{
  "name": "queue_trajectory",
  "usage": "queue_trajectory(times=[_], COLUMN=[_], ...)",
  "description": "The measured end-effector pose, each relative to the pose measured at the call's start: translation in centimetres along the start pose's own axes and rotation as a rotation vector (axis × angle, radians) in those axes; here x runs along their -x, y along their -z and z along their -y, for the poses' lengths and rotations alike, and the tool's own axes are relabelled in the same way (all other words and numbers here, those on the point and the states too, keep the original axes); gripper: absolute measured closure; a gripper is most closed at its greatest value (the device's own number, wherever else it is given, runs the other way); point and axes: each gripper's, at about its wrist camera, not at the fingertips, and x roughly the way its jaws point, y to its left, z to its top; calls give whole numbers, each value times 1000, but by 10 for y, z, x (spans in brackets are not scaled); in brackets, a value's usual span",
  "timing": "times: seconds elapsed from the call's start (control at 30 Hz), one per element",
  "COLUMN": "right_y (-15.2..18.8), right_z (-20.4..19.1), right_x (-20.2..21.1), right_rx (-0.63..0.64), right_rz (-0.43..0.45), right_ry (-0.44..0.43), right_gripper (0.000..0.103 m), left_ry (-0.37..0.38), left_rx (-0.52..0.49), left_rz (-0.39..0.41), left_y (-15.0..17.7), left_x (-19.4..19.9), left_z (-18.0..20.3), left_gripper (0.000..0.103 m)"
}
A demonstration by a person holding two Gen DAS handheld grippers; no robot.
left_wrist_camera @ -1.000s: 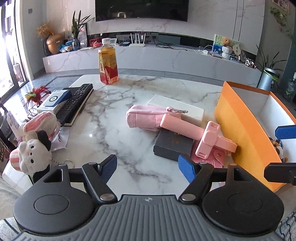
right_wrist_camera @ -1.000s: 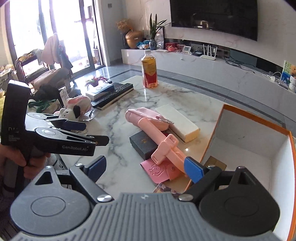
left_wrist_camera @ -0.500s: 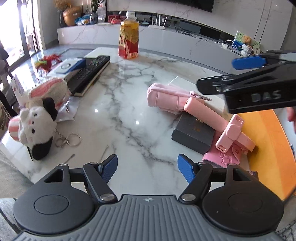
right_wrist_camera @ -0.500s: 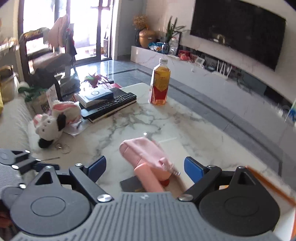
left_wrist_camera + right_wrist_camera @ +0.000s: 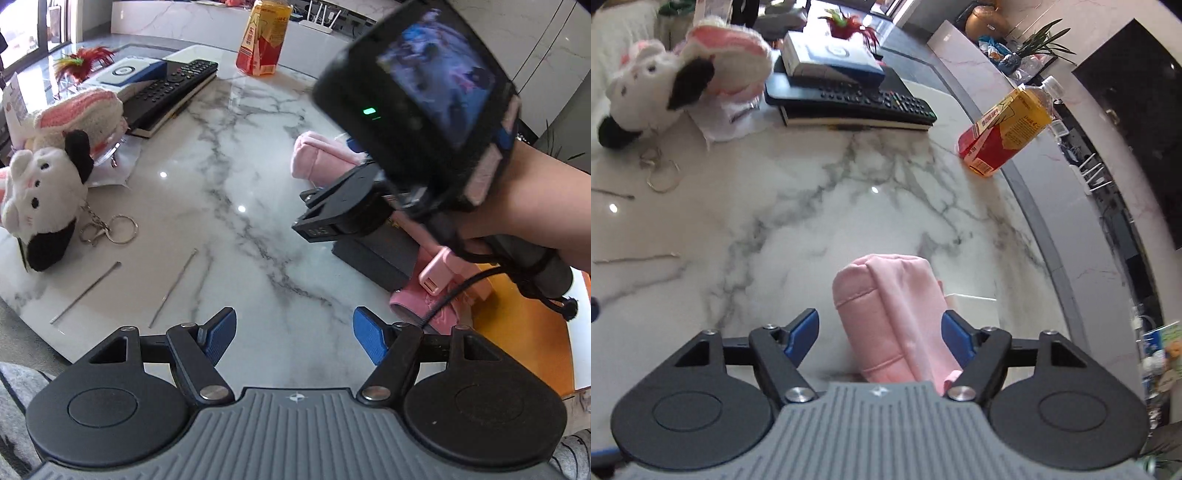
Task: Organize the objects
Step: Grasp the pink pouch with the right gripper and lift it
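Observation:
A pink fabric pouch (image 5: 886,314) lies on the marble table (image 5: 798,229), lengthwise between the jaws of my right gripper (image 5: 877,334). Those jaws are closing; the right pad touches the pouch and the left pad (image 5: 803,332) stands a little off it. In the left wrist view the pouch (image 5: 317,158) shows behind the hand (image 5: 535,206) that holds the right gripper. My left gripper (image 5: 295,336) hovers over bare marble near the table's front edge. Its jaws are closing slightly with nothing between them.
A black box (image 5: 376,254), a pink clamp stick (image 5: 439,266) and a pink card (image 5: 424,306) lie beside the orange box (image 5: 517,332). Plush toys (image 5: 44,192), a key ring (image 5: 110,229), thin metal sticks (image 5: 177,284), a remote (image 5: 170,88) and a bottle (image 5: 266,40) stand left and far.
The right gripper swung in over the table, rolled and came down around the pink pouch, its jaws narrowing. The left gripper sank and tilted toward the table; the right hand now fills its view.

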Motion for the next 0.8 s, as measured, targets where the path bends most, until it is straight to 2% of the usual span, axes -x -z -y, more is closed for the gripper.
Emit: queue_trajectory(times=[0.07, 0.13, 0.17, 0.3, 0.43, 0.53, 0.7, 0.8], right_y=[-3, -5, -5, -5, -2, -2, -3, 1], right_z=[-10, -15, -15, -16, -21, -14, 2, 28], right_x=[-11, -17, -19, -20, -18, -14, -1, 24], right_rx=[66, 88, 86, 84, 111, 60, -61, -273], right_rz=[-36, -59, -66, -68, -48, -31, 10, 63], right_ry=[44, 104, 117, 133, 165, 168, 162, 97], right_gripper=[38, 51, 51, 58, 73, 79, 80, 80], left_ry=[7, 10, 12, 15, 20, 19, 10, 15], left_rx=[-2, 3, 8, 7, 2, 7, 5, 23], left_rz=[-13, -5, -4, -5, 0, 0, 2, -2], left_y=[1, 2, 2, 2, 2, 1, 0, -2], left_x=[-1, 1, 2, 2, 3, 2, 1, -1], left_z=[1, 0, -1, 1, 2, 2, 3, 0], left_gripper=[21, 21, 21, 21, 21, 21, 21, 21])
